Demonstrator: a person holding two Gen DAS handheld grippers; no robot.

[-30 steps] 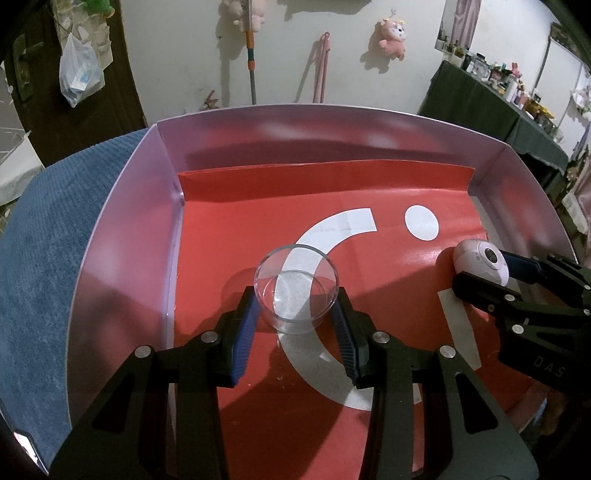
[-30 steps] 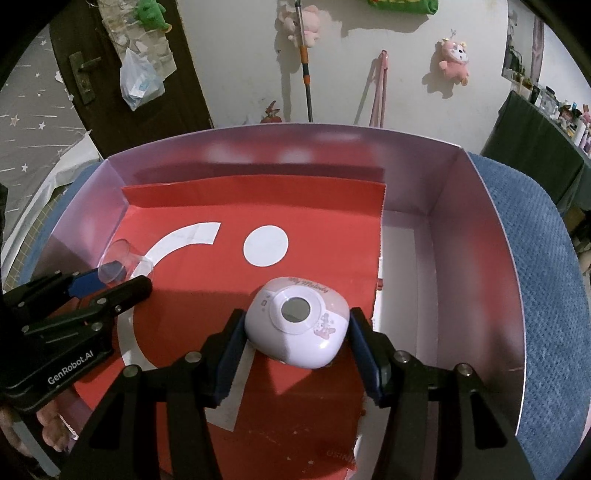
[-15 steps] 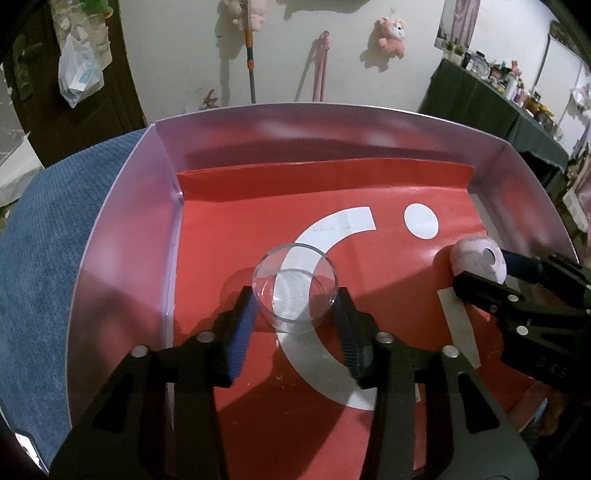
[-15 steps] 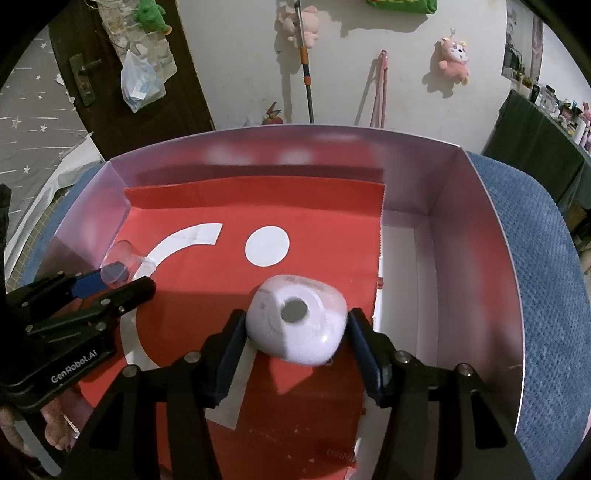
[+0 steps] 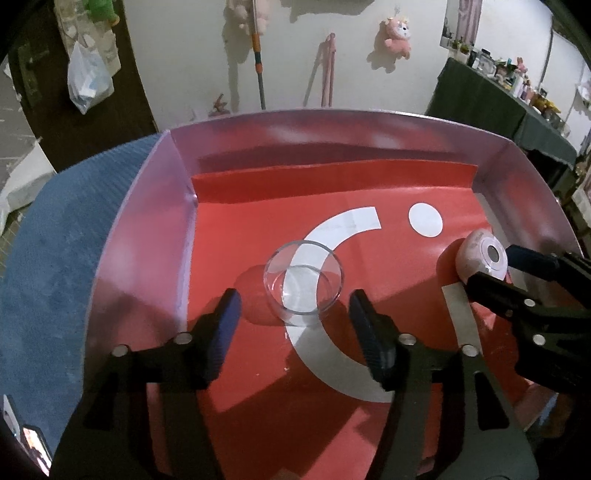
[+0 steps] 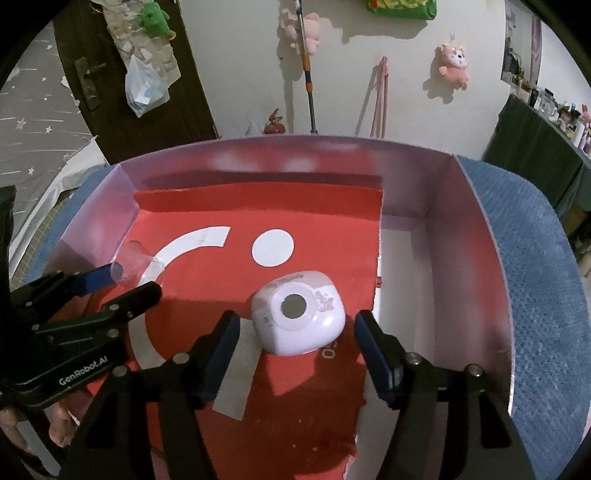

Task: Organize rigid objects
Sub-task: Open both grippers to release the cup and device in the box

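Left wrist view: a shallow box with pale pinkish walls (image 5: pixel 147 229) sits on a blue textured cushion (image 5: pixel 55 266). A red sheet (image 5: pixel 258 229) with a white arc and a white dot printed on it lines its floor. Behind the box stand a white wall with a pink plush toy (image 5: pixel 399 35), a mop handle (image 5: pixel 258 62) and a dark door with a plastic bag (image 5: pixel 86 86) hanging on it. The left gripper (image 5: pixel 295 317) has just been opening its jaws; they stand wide, with a clear gap on each side of the glass cup (image 5: pixel 303 282). The cup is upright on the red sheet, over the white arc, transparent, round and low. At the right edge the right gripper (image 5: pixel 496 264) reaches in around a pale rounded gadget (image 5: pixel 480 253).

Right wrist view: the same box, with a bare white strip of floor (image 6: pixel 402 280) beside the red sheet's right edge. The right gripper (image 6: pixel 295 332) has also just been opening its jaws; they stand wide, neither pad touching the gadget (image 6: pixel 299 312). It lies on the red sheet near that edge, white and pink, rounded square, with a grey round disc on top and a small cartoon print. At left the left gripper (image 6: pixel 129 282) frames the cup (image 6: pixel 135 260), nothing blocking either thing.
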